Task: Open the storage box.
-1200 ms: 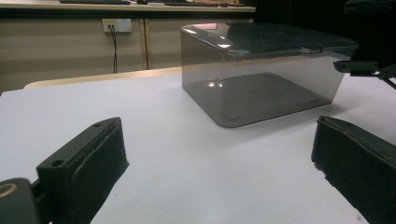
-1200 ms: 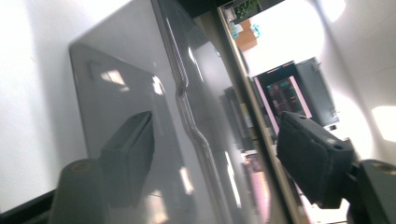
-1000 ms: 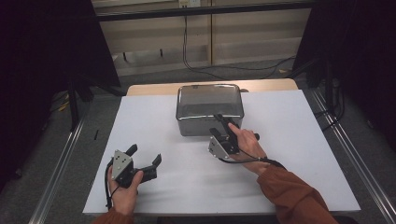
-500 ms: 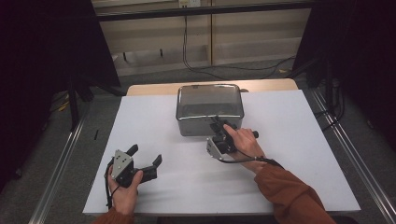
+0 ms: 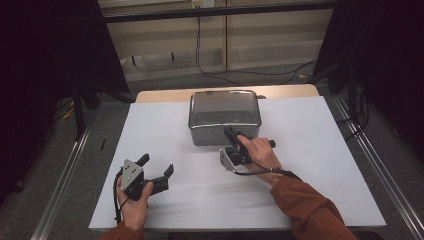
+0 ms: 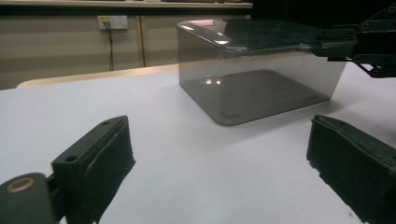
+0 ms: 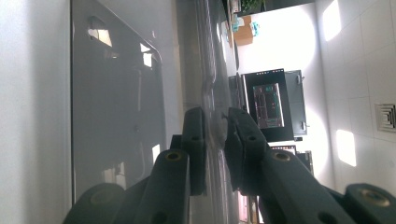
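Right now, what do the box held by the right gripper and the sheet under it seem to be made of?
The smoky grey see-through rectangular box looks like glossy clear-tinted plastic: its floor shows through the walls, and its top reflects lights. The right gripper fingers pinch its thin near wall. The white flat sheet covering the table looks matte, perhaps paper or board; it gives no glare.

My read: lab or recording rig room, not home. White sheet covers surface (image 5: 310, 165), wooden edge showing at far side. Metal rails (image 5: 67, 165) run along both sides on grey floor. Black curtains (image 5: 45, 75) hang left and right. Beige wall panelling behind, wall socket (image 6: 112, 21) with cable (image 5: 199, 47) trailing down to floor. Dark crossbar (image 5: 220, 11) overhead.
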Demonstrator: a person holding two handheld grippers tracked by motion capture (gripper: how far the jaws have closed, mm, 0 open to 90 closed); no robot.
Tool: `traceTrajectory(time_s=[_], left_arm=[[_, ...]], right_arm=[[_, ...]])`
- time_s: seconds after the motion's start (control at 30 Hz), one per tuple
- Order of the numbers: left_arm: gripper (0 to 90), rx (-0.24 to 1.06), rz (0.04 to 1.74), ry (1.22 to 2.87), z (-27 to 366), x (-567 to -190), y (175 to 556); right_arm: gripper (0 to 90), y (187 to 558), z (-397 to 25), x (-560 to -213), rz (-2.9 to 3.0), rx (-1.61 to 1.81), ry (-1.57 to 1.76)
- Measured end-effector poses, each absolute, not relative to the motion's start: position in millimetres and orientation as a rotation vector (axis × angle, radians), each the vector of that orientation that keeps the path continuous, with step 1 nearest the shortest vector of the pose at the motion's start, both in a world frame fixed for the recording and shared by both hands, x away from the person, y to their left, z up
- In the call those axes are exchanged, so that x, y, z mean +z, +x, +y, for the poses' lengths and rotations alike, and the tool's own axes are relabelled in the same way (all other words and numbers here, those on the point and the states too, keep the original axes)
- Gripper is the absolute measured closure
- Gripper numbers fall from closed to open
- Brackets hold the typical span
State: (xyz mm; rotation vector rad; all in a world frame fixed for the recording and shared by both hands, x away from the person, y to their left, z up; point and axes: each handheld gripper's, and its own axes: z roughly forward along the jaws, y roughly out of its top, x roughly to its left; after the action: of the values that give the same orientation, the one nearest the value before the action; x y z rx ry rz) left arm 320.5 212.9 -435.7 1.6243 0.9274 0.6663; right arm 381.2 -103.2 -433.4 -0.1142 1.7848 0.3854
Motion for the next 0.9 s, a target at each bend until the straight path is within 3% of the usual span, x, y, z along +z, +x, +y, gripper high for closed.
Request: traceTrajectory(time_s=[0.23,0.9], left_arm=[[8.2,0.618,0.894,1.625,213.4,-433.6,319.7],[1.8,0.648,0.862,1.635,198.3,-428.3,340.8]], right_arm=[[78.7,380.8,-103.7,-431.5,1.785,0.393,-0.108],[80.3,380.1,-105.2,-425.7,1.768,0.412,-0.103]])
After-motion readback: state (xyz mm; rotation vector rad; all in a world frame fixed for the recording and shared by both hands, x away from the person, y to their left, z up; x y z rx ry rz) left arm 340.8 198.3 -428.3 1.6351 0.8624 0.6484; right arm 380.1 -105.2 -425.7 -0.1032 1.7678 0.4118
